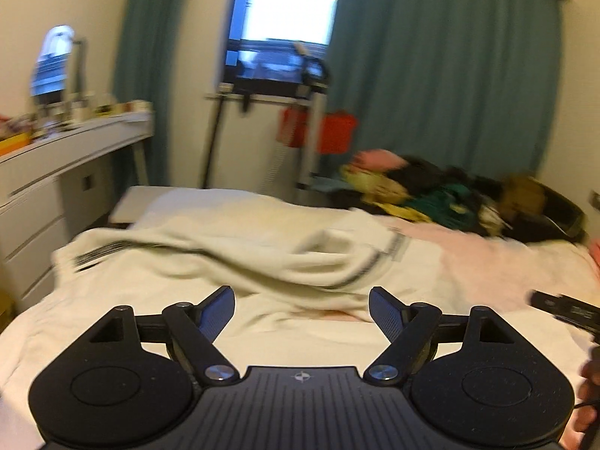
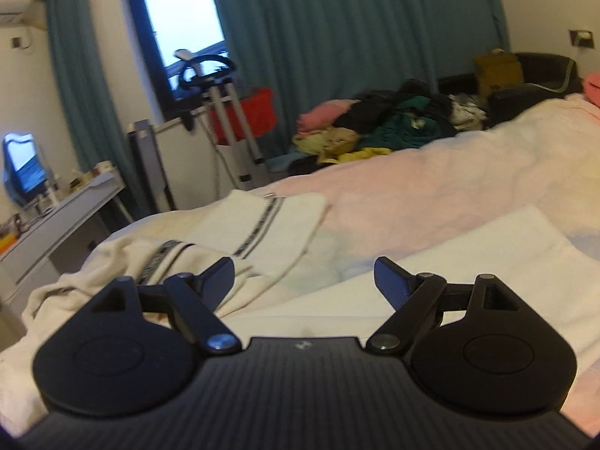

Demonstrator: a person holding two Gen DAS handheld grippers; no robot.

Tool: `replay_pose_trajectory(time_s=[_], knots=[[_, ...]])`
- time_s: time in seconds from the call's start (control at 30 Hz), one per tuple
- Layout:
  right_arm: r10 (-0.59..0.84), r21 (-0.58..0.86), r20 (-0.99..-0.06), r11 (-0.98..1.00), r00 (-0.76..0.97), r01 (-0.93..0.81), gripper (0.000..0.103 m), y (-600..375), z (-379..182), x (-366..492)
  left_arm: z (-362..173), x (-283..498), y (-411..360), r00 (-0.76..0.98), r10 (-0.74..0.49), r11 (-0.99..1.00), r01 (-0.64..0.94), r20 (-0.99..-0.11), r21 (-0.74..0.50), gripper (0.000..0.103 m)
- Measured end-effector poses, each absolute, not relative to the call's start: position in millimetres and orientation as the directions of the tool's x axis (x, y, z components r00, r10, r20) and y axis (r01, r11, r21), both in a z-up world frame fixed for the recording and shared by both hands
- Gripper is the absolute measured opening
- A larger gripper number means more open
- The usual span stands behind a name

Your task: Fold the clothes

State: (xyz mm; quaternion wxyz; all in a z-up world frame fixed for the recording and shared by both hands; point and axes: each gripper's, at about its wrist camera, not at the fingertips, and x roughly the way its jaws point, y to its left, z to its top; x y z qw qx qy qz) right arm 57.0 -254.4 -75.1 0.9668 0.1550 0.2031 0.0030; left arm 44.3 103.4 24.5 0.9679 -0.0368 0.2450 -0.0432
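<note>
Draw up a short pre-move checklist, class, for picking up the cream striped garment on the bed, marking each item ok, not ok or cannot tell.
1. Left claw open, holding nothing: ok.
2. Right claw open, holding nothing: ok.
3. Cream striped garment lying flat: not ok, rumpled.
4. Garment's striped hem in view: ok.
5. Bed has bare space beside it: ok.
6. Garment apart from the clothes pile: ok.

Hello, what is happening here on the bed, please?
A person holds a gripper in each hand over a bed to fold clothes. The left gripper and the right gripper are both open and hold nothing. A cream garment with dark stripes lies crumpled and unfolded in front of them. A pile of mixed clothes waits at the far side of the bed.
</note>
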Motion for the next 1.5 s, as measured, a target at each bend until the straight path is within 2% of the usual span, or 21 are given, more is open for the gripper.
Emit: replay_pose_trajectory(time_s=[0.2, 0.33, 0.57, 0.63, 0.77, 1.0, 1.1, 1.17, 1.23, 1.43, 1.5], knots=[[0.109, 0.334, -0.345, 0.943, 0.932, 0.014, 0.083, -251, -73, 55, 21, 65, 74, 0.902, -0.089, 0.996, 0.075, -0.422, -0.049, 0.083], [0.145, 0.386, -0.357, 0.923, 0.923, 0.004, 0.083, -252, -83, 61, -2, 80, 68, 0.892, -0.117, 0.99, 0.071, -0.436, -0.12, 0.083], [0.315, 0.528, -0.42, 0.848, 0.851, -0.053, 0.083, -241, -112, 98, -30, 89, 81, 0.889, -0.091, 0.996, 0.073, -0.449, -0.058, 0.083], [0.323, 0.549, -0.43, 0.835, 0.843, -0.04, 0.076, -241, -120, 124, -37, 92, 88, 0.888, -0.094, 0.995, 0.066, -0.451, -0.078, 0.083], [0.262, 0.549, -0.451, 0.835, 0.853, 0.034, 0.072, -250, -139, 185, -57, 90, 105, 0.867, -0.138, 0.98, 0.048, -0.479, -0.195, 0.084], [0.154, 0.546, -0.489, 0.822, 0.858, 0.164, 0.057, -267, -173, 292, -105, 127, 103, 0.819, -0.157, 0.968, 0.016, -0.551, -0.252, 0.084], [0.13, 0.535, -0.468, 0.829, 0.874, 0.163, 0.038, -269, -163, 317, -118, 142, 104, 0.819, -0.164, 0.963, 0.012, -0.55, -0.269, 0.084], [0.121, 0.525, -0.442, 0.839, 0.889, 0.146, 0.019, -269, -148, 328, -123, 149, 103, 0.828, -0.172, 0.965, 0.032, -0.534, -0.261, 0.084], [0.113, 0.514, -0.415, 0.848, 0.903, 0.13, 0.007, -269, -134, 340, -127, 155, 101, 0.835, -0.177, 0.966, 0.047, -0.521, -0.253, 0.085], [0.088, 0.477, -0.33, 0.875, 0.94, 0.086, 0.006, -269, -90, 373, -131, 158, 96, 0.838, -0.194, 0.966, 0.071, -0.51, -0.25, 0.085], [-0.019, 0.465, -0.248, 0.875, 0.968, 0.136, 0.006, -292, -63, 367, -131, 157, 95, 0.839, -0.196, 0.966, 0.076, -0.507, -0.247, 0.085]])
